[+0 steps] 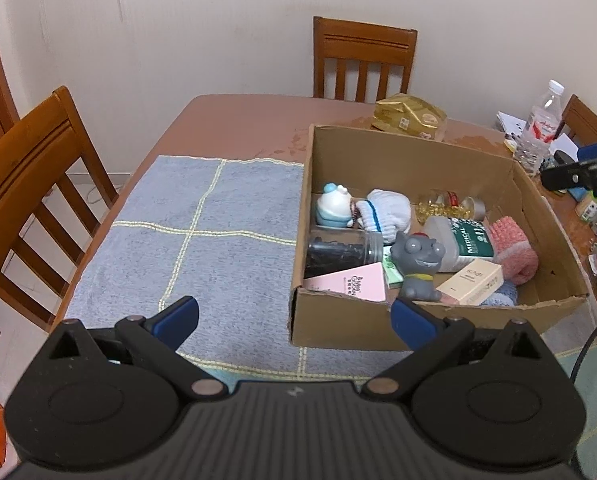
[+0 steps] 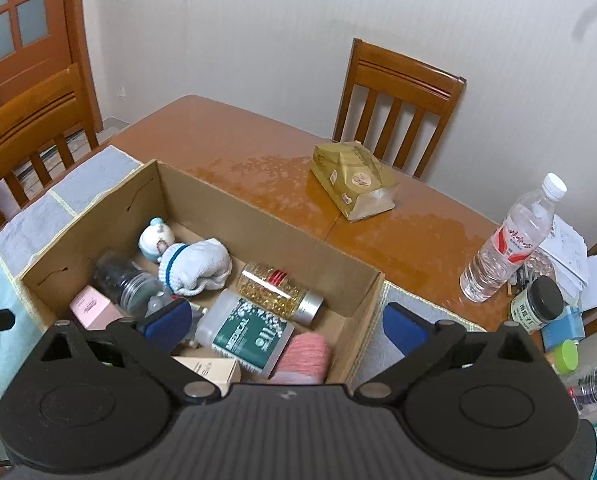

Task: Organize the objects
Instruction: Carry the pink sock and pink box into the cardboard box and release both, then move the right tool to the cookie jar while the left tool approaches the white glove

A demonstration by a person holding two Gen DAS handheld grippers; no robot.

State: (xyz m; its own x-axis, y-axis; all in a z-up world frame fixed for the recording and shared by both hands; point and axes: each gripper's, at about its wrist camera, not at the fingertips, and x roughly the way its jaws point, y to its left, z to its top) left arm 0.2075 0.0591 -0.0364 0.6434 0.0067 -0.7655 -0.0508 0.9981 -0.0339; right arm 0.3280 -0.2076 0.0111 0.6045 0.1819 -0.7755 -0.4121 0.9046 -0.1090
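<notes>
Black housing of the left gripper [image 1: 294, 322] fills the bottom of the left wrist view, and its two blue fingers [image 1: 178, 318] stand wide apart with nothing between them. Under the left finger lies a blue checked cloth [image 1: 186, 240], which covers the near part of the wooden table [image 1: 242, 120]. Just ahead of the right finger stands an open cardboard box [image 1: 418, 160], its near wall very close to the fingertip. Inside the box, nearest to the gripper, are a grey toy figure [image 1: 416, 268], a pink carton [image 1: 352, 285] and a cream carton [image 1: 472, 282]. Behind them lie a dark jar [image 1: 340, 252], a bottle with a green "MEDICAL" label [image 1: 464, 240], a rolled pink cloth [image 1: 512, 248], a white knitted piece [image 1: 386, 210], a small white and blue figure [image 1: 332, 204] and a bottle of yellow capsules [image 1: 444, 205]. Beyond the box a gold bag [image 1: 408, 116] rests on the table, and a wooden chair [image 1: 362, 60] stands at the far side.

From the right wrist view, the right gripper [image 2: 284, 324] is also spread fully and holds nothing. Its left finger hangs above the inside of the box [image 2: 258, 216], while its right finger is outside the right wall, over the cloth [image 2: 382, 344]. Between the fingers the MEDICAL bottle [image 2: 248, 334] and the pink roll [image 2: 306, 356] are seen lying in the box. Far to the right of the gripper stands a water bottle [image 2: 510, 244], beside a small jar with black lid [image 2: 536, 300] and some papers [image 2: 570, 252].
</notes>
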